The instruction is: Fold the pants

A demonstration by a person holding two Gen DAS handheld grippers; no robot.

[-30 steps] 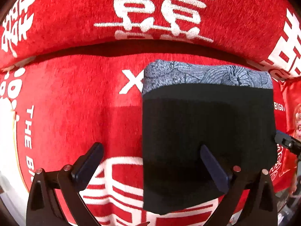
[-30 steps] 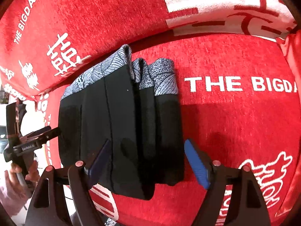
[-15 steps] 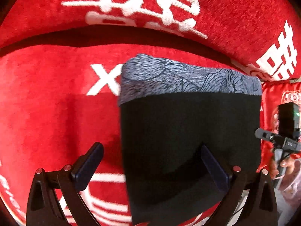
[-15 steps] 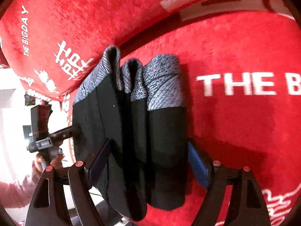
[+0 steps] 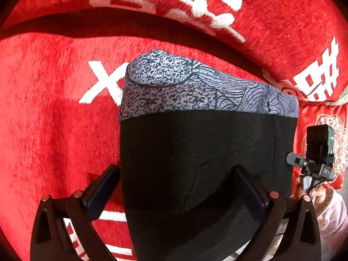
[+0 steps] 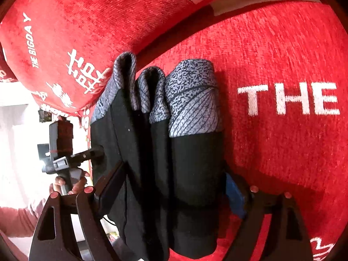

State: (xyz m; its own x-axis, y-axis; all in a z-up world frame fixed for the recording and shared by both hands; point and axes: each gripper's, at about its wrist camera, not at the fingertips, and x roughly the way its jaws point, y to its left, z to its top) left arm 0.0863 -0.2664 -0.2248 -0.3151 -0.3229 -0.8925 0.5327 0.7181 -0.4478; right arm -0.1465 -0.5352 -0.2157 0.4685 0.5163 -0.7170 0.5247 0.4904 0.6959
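The pants (image 5: 206,152) are folded into a thick black bundle with a grey patterned band at the far end. They lie on a red sofa seat (image 5: 54,119). My left gripper (image 5: 176,187) is wide open around the bundle's near end, one finger on each side. In the right wrist view the bundle (image 6: 165,152) shows several stacked folds edge-on. My right gripper (image 6: 171,187) straddles the folded stack, its jaws wide apart on either side of it. Each gripper shows in the other's view, the right one (image 5: 313,165) and the left one (image 6: 65,158).
The red sofa backrest (image 5: 217,10) with white characters rises just behind the bundle. A red cushion (image 5: 322,130) sits at the right. White lettering "THE" (image 6: 287,97) marks the seat to the right of the bundle. The seat's front edge is near.
Both grippers have moved forward and closer, so the bundle now sits between each pair of fingers. The bundle looks larger in both views.
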